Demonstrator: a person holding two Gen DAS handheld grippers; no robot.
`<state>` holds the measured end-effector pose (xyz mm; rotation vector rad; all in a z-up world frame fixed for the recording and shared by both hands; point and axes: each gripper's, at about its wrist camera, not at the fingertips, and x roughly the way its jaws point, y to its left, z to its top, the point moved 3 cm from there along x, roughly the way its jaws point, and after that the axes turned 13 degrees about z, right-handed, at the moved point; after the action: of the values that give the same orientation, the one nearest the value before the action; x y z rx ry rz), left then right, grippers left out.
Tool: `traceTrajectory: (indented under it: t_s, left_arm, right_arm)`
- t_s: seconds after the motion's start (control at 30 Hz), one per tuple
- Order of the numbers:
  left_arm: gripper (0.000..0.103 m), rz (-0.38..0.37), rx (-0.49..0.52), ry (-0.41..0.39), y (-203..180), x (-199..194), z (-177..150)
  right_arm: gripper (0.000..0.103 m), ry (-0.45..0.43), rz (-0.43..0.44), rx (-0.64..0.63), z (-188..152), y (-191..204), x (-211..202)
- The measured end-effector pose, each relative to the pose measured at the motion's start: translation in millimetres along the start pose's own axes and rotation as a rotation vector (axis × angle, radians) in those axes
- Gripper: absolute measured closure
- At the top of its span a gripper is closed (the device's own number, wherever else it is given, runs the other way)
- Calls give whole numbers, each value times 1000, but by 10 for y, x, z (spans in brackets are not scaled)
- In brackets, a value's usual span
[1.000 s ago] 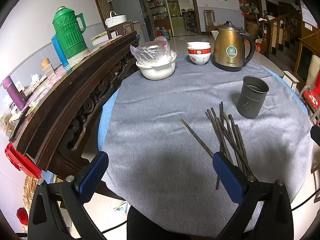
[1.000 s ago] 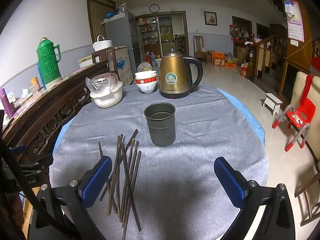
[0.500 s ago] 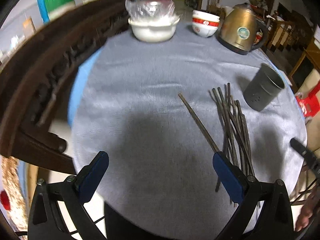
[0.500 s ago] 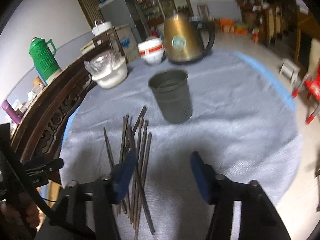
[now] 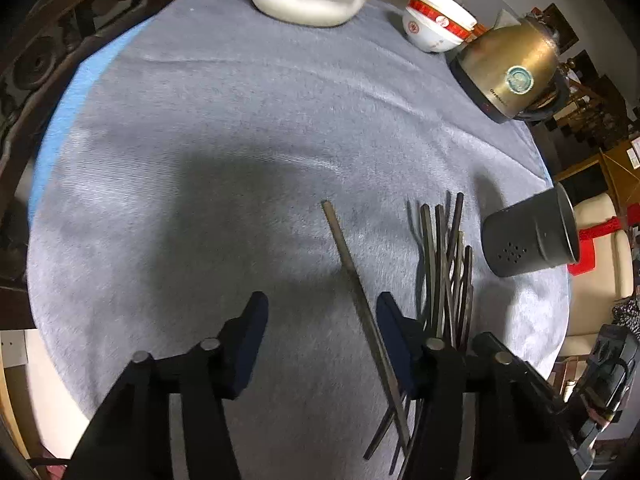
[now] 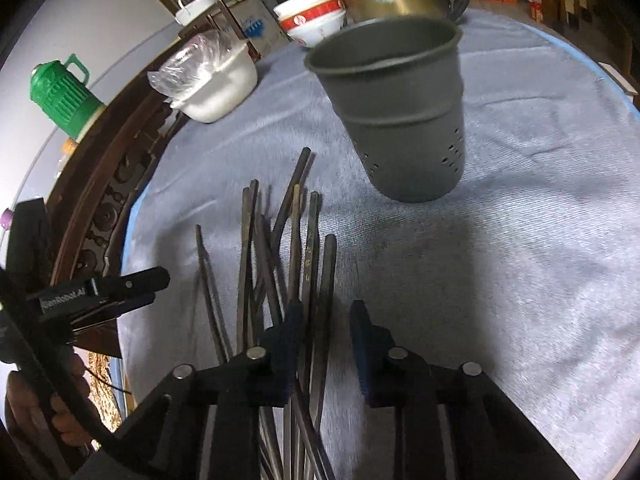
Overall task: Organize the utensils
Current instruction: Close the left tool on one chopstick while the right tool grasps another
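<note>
My left gripper hangs low over the grey tablecloth with its fingers partly apart, gripping nothing; a single chopstick lies slanted between them, passing just inside the right finger. The rest of the chopsticks lie in a loose bundle just right of that finger, and the dark perforated utensil holder stands beyond them near the table's right edge. My right gripper sits down over the near end of the same bundle, its fingers narrowed with a small gap left; two or three sticks run through that gap, but I cannot tell whether the pads touch them. The holder stands upright just past the sticks' far tips. Farther back sit a white pot under plastic wrap, stacked red-and-white bowls and a gold kettle.
</note>
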<state>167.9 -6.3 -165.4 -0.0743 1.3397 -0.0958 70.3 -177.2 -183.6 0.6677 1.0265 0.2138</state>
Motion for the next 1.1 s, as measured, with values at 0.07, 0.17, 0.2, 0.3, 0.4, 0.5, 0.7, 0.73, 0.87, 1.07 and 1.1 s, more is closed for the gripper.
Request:
traceTrajectory:
  t_s: [0.07, 0.17, 0.2, 0.3, 0.4, 0.5, 0.7, 0.73, 0.87, 1.07, 1.1]
  left_arm:
    - [53, -11, -7, 17, -19, 53, 49]
    - [66, -9, -19, 46, -33, 147, 106]
    - [67, -14, -20, 52, -43, 170, 119]
    - [69, -9, -23, 60, -64, 218, 147]
    - [71, -7, -18, 60, -119, 233, 188]
    - [83, -3, -8, 66, -167, 245, 215]
    - [92, 26, 23, 65, -235, 282, 231]
    - [92, 27, 16, 75, -238, 286, 246]
    - [86, 13, 2, 90, -241, 279, 280]
    - [86, 19, 1, 73, -305, 319, 349]
    - [90, 20, -3, 69, -299, 325, 361]
  right_arm:
    - [82, 6, 3, 17, 38, -17, 75]
    - [85, 6, -14, 25, 80, -35, 140]
    - [87, 13, -22, 30, 97, -35, 165]
    - [89, 22, -45, 13, 127, -2, 196]
    - [91, 33, -76, -15, 151, 58, 235]
    - [95, 42, -94, -31, 159, 64, 231]
    - [95, 61, -182, -35, 152, -56, 98]
    - [95, 67, -182, -30, 152, -68, 92]
    - [92, 84, -162, 17, 201, -120, 104]
    - [93, 79, -196, -60, 297, -11, 243]
    - [95, 77, -191, -63, 309, -11, 247]
